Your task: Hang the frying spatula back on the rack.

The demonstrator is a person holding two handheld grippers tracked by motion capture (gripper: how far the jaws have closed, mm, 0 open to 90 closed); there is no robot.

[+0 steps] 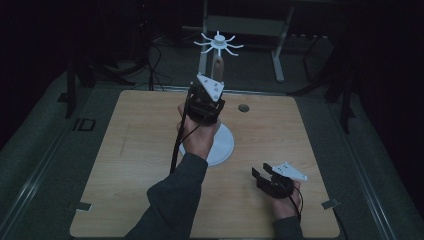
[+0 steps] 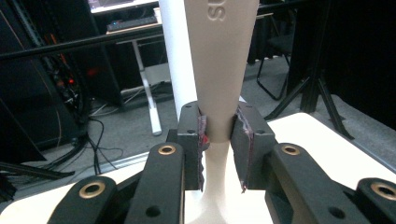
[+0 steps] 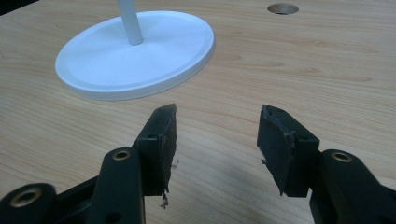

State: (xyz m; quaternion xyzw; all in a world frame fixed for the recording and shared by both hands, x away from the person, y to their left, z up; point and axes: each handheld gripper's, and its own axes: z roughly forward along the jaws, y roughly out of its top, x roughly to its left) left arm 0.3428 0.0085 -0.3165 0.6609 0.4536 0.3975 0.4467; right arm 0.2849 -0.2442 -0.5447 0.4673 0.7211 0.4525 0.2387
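Your left gripper [image 2: 218, 133] has its jaws clamped on the narrow neck of a beige cone-shaped piece [image 2: 219, 70], just under where it flares. In the high view that piece [image 1: 218, 64] sits center-top of the frame, beside the white pole, below the spoked white top [image 1: 219, 43] of the stand.

Looks like you're hanging or lifting the piece at the rack, so keep the grip firm & the piece upright; don't let it knock the pole [image 2: 175, 51] right behind it. Move slow near the spokes, they're thin.

The stand's round base [image 1: 222, 145] sits mid-worktop [image 1: 130, 150] w/ nothing holding it. Your right gripper [image 3: 217, 140], lower right in the high view, has jaws wide & empty, low over the wood. Use it to pin the base [image 3: 135, 56] if the stand starts to tip.
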